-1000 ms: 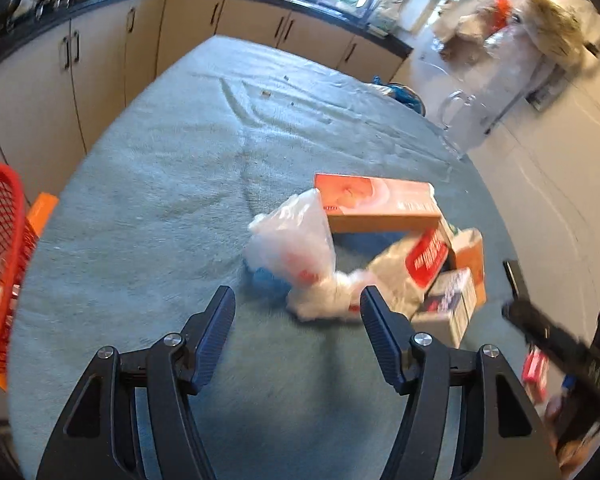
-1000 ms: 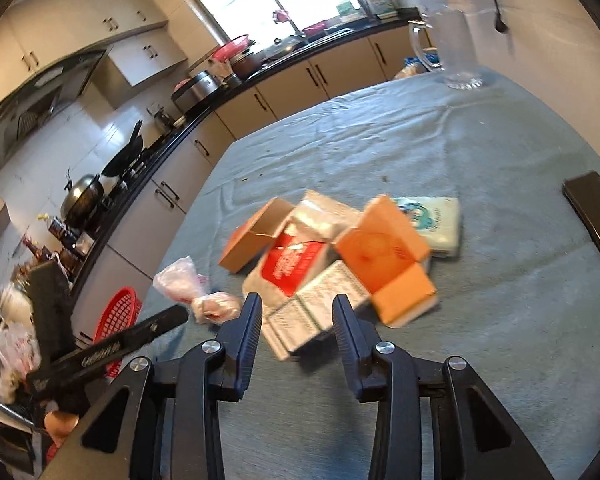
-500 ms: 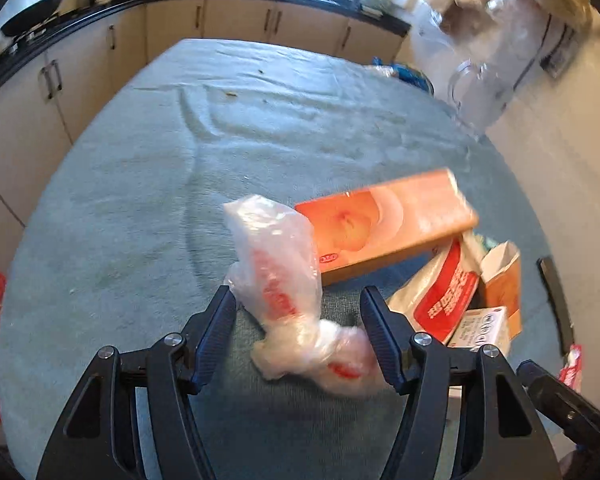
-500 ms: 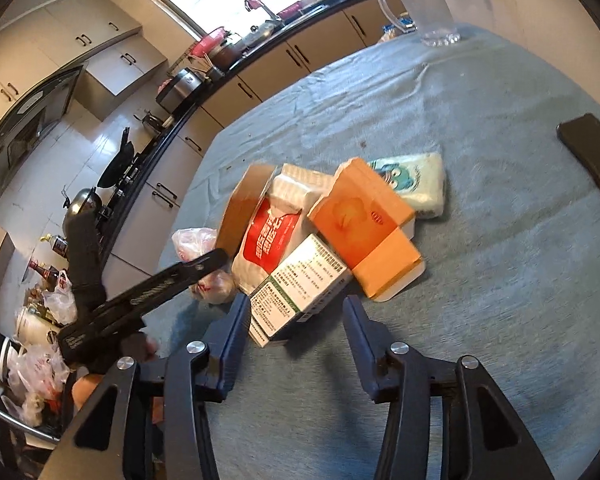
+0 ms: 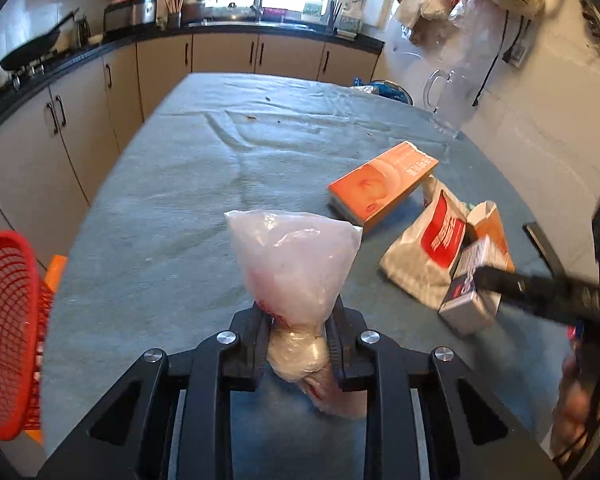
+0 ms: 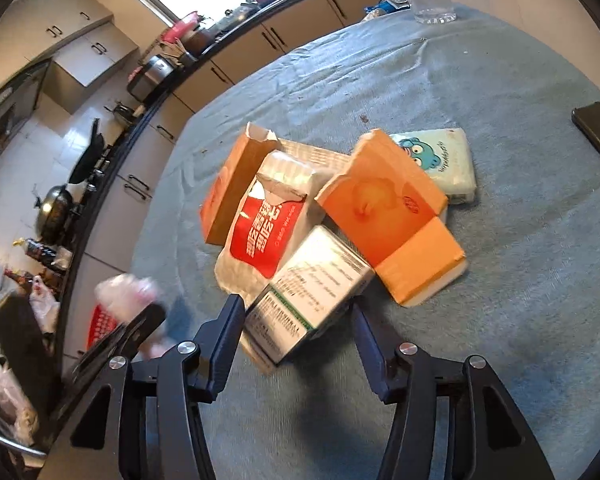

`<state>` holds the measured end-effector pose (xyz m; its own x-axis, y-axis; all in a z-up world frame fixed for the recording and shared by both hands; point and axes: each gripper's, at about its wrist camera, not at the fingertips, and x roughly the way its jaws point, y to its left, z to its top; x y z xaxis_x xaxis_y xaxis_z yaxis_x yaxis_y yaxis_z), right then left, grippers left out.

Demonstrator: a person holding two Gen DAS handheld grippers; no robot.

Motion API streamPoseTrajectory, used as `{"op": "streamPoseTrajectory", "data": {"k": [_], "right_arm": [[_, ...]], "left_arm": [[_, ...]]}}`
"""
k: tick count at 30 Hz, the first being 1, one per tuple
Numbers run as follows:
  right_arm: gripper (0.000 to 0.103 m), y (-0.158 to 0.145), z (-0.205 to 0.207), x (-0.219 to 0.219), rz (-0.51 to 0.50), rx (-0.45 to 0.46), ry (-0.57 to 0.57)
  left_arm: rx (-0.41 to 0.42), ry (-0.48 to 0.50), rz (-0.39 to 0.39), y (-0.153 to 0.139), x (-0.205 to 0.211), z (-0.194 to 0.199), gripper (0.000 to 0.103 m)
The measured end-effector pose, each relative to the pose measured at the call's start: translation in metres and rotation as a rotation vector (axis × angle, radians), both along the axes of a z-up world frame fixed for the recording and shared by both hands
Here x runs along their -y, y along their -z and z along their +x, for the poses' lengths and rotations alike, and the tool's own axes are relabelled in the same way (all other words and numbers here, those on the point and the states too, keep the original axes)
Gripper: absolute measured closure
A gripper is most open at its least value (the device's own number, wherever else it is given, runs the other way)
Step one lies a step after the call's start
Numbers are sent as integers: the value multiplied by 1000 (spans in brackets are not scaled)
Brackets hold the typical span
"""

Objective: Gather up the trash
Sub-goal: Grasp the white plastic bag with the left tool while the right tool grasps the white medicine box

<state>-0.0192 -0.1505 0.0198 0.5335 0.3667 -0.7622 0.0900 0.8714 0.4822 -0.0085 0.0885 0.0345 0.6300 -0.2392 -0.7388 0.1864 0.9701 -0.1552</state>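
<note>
Left wrist view: the left gripper, its jaws having just closed, pinches the knotted neck of a translucent pinkish plastic bag, whose puffed body stands above the fingers over the grey-green cloth-covered table. A red mesh plastic basket sits off the table's edge at the left. To the right lie a long orange cardboard box, a white paper pouch with a red label and a small white printed carton; a clear glass jug stands at the far corner. Right wrist view: the right gripper, jaws just widening and not pressing anything, straddles the near end of the small white printed carton; whether the fingers touch its sides cannot be told. Behind it lie the pouch, an open orange carton, the long orange box and a pale blue tissue pack with a cartoon figure.
</note>
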Motion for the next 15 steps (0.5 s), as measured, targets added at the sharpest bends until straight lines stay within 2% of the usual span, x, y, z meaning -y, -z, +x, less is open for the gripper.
{"op": "streamPoseTrajectory", "data": {"k": [4,7,9,11,15], "right_arm": [[43,2,14,-19,-121,-23,-14],[43,-3,11,-30,-215,0,-60],[51,-9,6,-30,-275,23,-87],[57,-13,-2,-25,-307,44,-101],[59,-16,-16,-13,-314,82,-110]], "left_arm": [[25,11,10,-2,-3,-6,79],[30,22,7,-2,-3,-7,79],[39,25,17,-2,-1,-9,79],[47,34,15,-3,0,-9,79],[61,34,17,-3,6,-12,79]]}}
